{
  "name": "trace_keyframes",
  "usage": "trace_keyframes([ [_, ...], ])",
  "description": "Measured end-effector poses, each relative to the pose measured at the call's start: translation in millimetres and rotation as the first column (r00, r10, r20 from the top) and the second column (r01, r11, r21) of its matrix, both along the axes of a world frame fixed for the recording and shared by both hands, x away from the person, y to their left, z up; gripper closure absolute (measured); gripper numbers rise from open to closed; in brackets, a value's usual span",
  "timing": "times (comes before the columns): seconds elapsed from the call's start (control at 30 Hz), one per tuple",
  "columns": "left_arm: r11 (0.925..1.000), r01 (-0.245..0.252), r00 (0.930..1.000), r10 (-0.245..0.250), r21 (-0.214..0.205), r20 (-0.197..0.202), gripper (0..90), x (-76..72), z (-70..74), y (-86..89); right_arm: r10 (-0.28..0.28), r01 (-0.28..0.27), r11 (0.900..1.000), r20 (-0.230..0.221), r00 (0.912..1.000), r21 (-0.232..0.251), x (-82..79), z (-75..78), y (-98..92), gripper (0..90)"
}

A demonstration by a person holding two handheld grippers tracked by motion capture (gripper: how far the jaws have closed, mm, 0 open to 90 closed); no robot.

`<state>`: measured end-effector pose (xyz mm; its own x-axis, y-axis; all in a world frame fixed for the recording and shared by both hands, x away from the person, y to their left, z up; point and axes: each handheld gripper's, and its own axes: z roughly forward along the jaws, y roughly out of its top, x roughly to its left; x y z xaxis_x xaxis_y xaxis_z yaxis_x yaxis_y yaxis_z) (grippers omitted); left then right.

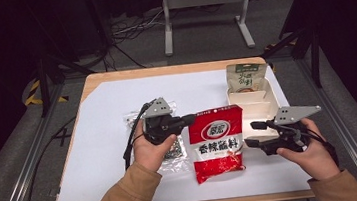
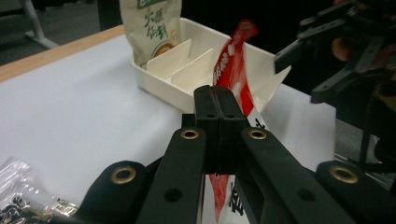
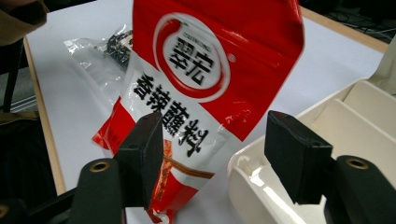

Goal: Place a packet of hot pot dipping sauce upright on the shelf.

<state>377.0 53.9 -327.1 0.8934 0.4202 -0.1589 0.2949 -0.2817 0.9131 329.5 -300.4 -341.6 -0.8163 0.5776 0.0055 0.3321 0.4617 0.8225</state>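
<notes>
Red seasoning pouch (image 1: 217, 141) near the middle of the desk (image 1: 98, 119), pinched at its left edge by the left gripper (image 1: 188, 120). Fingers (image 2: 217, 121) fully shut on the pouch's edge, pads pressed together with the red film sandwiched between them in the left gripper view. Pouch raised at the held side and tilted, lower end close to or on the white desk sheet; contact not clear.

Right gripper (image 1: 250, 134) just right of the pouch, fingers (image 3: 140, 158) spread wide, nothing held. Pouch front facing these fingers in the right gripper view, not pressed by either pad.

White divided tray (image 1: 262, 102) at the far right of the desk, just right of the pouch, its near rim close to the right gripper. Green-and-beige snack pouch (image 1: 245, 78) standing upright in the tray's far compartment.

Clear packet of dark pieces (image 1: 172, 151) lying flat on the desk to the left of the red pouch, partly under the left hand (image 1: 149, 151). Right hand (image 1: 313, 154) at the near right edge of the desk.
</notes>
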Motion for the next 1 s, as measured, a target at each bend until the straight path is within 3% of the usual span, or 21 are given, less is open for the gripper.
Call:
trace_keyframes([
  [0.33, 0.9981, 0.057, 0.9973, -0.056, -0.025, 0.047, 90.0, -14.8, 11.4, -5.9, 0.031, -0.032, 0.9993, -0.042, 0.9986, -0.019, 1.6, -9.9, 6.2, 34.9],
  [0.53, 0.9975, 0.066, 0.9965, -0.065, -0.025, 0.053, 89.9, -16.9, 12.6, -6.0, 0.069, -0.067, 0.9973, -0.048, 0.9965, 0.031, 6.9, -19.0, 10.8, 36.8],
  [0.83, 0.9972, 0.069, 0.9965, -0.068, -0.028, 0.049, 89.9, -17.1, 11.9, -4.9, 0.116, -0.111, 0.9903, -0.052, 0.9919, 0.083, 8.2, -29.9, 19.4, 44.8],
  [1.0, 0.9969, 0.073, 0.9962, -0.071, -0.031, 0.051, 89.9, -18.7, 12.3, -4.5, 0.138, -0.133, 0.9889, -0.076, 0.9875, 0.065, 10.8, -38.9, 29.1, 50.9],
])
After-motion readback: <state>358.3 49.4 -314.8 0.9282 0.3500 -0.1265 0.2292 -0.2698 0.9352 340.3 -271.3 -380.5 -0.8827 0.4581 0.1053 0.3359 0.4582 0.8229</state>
